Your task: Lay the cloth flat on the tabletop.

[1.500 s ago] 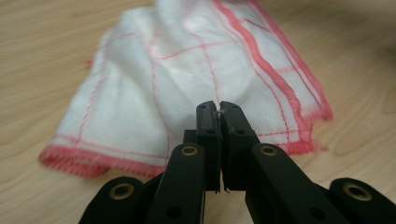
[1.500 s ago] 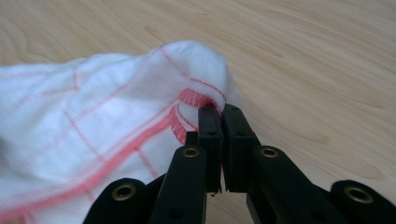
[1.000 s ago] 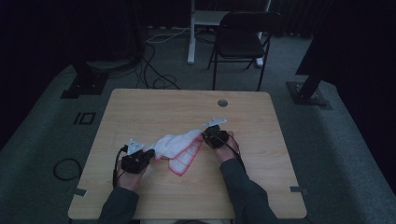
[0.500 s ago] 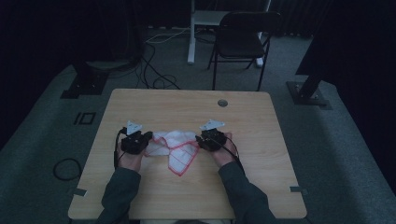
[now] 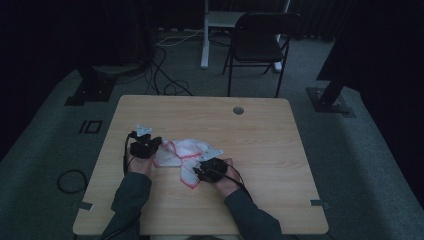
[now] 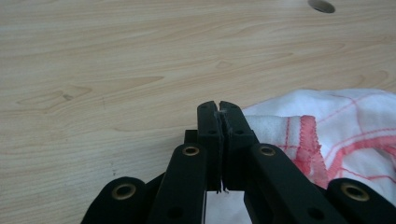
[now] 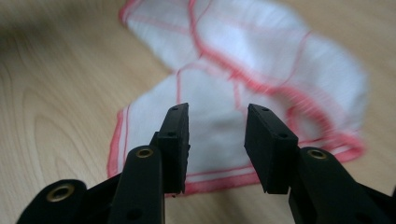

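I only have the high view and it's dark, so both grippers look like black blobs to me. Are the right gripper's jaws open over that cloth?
Observer: Yes. In the right gripper view, the right gripper has just been opening its jaws. They stand apart above the cloth, pressing on nothing.
Operator: And the left one?
Observer: The left gripper is shut, its jaws pressed flat together. The cloth lies just beside them, and I can't tell whether any of its edge is caught.
Operator: What's the cloth like up close?
Observer: It is white with thin red check lines and a red stitched hem.
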`<move>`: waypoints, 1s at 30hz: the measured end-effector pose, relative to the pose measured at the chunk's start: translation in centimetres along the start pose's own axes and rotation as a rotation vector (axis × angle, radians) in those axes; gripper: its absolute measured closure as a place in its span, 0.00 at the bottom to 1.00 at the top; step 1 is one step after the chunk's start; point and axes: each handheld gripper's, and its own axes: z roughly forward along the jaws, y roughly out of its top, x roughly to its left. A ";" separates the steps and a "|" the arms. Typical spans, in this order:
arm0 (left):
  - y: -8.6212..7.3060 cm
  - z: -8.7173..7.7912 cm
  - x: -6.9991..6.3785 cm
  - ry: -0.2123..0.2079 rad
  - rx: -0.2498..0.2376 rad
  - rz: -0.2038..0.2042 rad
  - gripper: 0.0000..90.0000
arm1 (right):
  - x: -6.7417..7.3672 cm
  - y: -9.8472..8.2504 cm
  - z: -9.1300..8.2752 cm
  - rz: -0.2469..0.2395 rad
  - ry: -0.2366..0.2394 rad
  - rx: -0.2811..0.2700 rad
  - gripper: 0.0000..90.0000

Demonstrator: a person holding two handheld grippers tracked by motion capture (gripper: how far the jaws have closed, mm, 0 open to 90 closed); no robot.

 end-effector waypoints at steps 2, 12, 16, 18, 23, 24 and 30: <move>-0.1 0.2 0.3 0.002 0.005 -0.005 0.99 | 0.3 -0.5 0.7 0.002 0.007 0.029 0.66; -0.3 1.2 2.0 0.024 0.021 -0.066 0.99 | -0.6 -1.9 1.0 0.026 0.010 0.075 0.88; -0.7 1.4 3.0 0.033 0.033 -0.097 0.99 | -1.3 -2.4 0.4 0.034 0.004 0.087 0.94; -0.9 1.5 3.5 0.037 0.036 -0.120 0.99 | -1.8 -2.7 0.1 0.044 0.000 0.089 0.94; -1.7 1.9 4.9 0.056 0.065 -0.187 0.99 | -3.5 -3.7 -0.9 0.075 -0.032 0.101 0.95; -1.7 1.9 4.9 0.056 0.065 -0.187 0.99 | -3.5 -3.7 -0.9 0.075 -0.032 0.101 0.95; -2.4 2.4 5.6 0.061 0.091 -0.231 0.99 | -4.5 -4.3 -1.6 0.087 -0.057 0.109 0.96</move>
